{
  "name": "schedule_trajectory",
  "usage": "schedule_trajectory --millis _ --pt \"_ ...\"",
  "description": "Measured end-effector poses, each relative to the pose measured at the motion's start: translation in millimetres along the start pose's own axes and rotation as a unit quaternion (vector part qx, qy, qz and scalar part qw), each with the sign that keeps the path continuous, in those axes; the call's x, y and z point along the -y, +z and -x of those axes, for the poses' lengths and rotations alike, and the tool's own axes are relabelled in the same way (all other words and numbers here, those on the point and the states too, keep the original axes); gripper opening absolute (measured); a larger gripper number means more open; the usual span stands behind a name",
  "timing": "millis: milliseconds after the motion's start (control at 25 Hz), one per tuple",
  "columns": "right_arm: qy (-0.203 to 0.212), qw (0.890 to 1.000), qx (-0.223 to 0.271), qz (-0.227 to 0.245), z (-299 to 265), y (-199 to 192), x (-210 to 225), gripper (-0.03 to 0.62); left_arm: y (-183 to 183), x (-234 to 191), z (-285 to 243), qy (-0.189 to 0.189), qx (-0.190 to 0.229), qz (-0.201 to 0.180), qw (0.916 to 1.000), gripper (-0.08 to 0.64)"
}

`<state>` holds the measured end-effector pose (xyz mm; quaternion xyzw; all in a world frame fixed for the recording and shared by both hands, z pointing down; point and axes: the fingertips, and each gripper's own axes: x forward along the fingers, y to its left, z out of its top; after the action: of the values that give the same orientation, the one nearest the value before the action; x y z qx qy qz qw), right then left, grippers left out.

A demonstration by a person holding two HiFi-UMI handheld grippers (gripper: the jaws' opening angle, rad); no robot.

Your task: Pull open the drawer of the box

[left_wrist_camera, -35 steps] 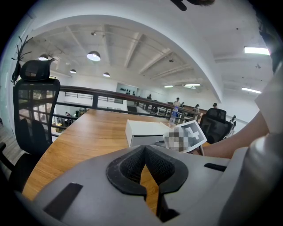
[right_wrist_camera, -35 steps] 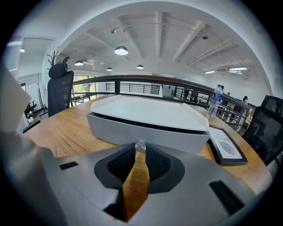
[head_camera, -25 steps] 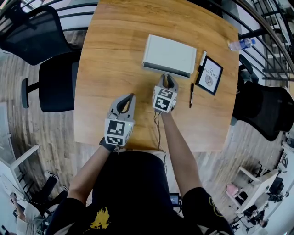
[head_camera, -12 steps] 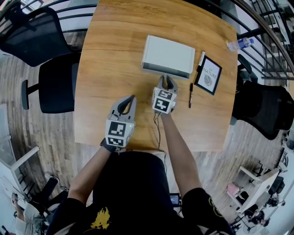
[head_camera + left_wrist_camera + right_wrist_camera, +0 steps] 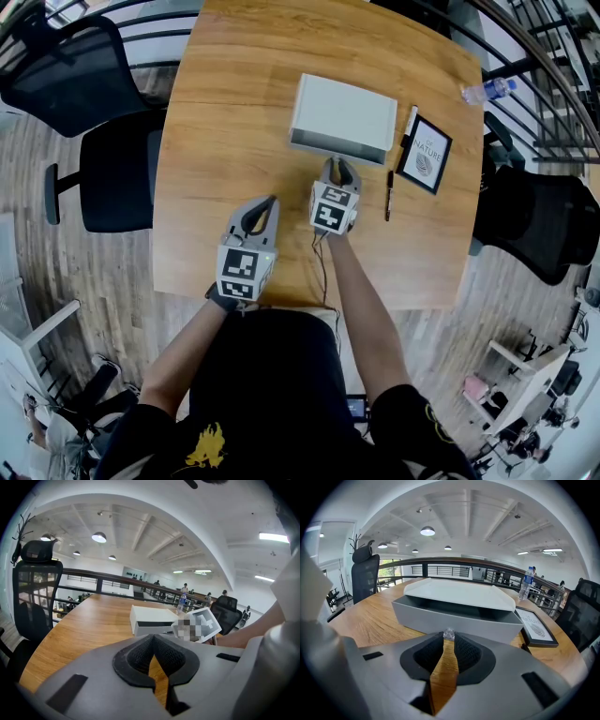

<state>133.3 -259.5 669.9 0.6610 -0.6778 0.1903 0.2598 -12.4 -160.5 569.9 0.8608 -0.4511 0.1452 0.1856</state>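
Observation:
A white box (image 5: 345, 112) lies on the wooden table (image 5: 234, 94), and its grey drawer (image 5: 454, 620) stands a little way out at the near side, showing a dark slot under the lid. My right gripper (image 5: 338, 165) is shut on the small clear knob (image 5: 448, 633) on the drawer front. My left gripper (image 5: 265, 202) rests lower on the table to the left of the box, shut and holding nothing. The left gripper view shows the box (image 5: 152, 620) ahead past that gripper's closed fingertips (image 5: 153, 638).
A black-framed picture (image 5: 427, 153) lies right of the box, with a pen (image 5: 390, 194) and a white marker (image 5: 413, 120) beside it. A water bottle (image 5: 490, 90) sits at the table's far right corner. Black office chairs (image 5: 112, 169) stand left and right (image 5: 534, 225).
The right gripper has drawn back slightly toward me with the knob, and the drawer front shows a little farther out. The left gripper has barely moved.

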Motion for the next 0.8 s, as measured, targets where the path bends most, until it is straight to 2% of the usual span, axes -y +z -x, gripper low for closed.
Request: schedule_trajectory --millis 800 --pt "0.001 1.000 -0.005 0.001 10.2 -8.2 -1.6 0.069 -1.6 4.8 4.8 -0.009 0.000 -0.003 1.0000 0.018"
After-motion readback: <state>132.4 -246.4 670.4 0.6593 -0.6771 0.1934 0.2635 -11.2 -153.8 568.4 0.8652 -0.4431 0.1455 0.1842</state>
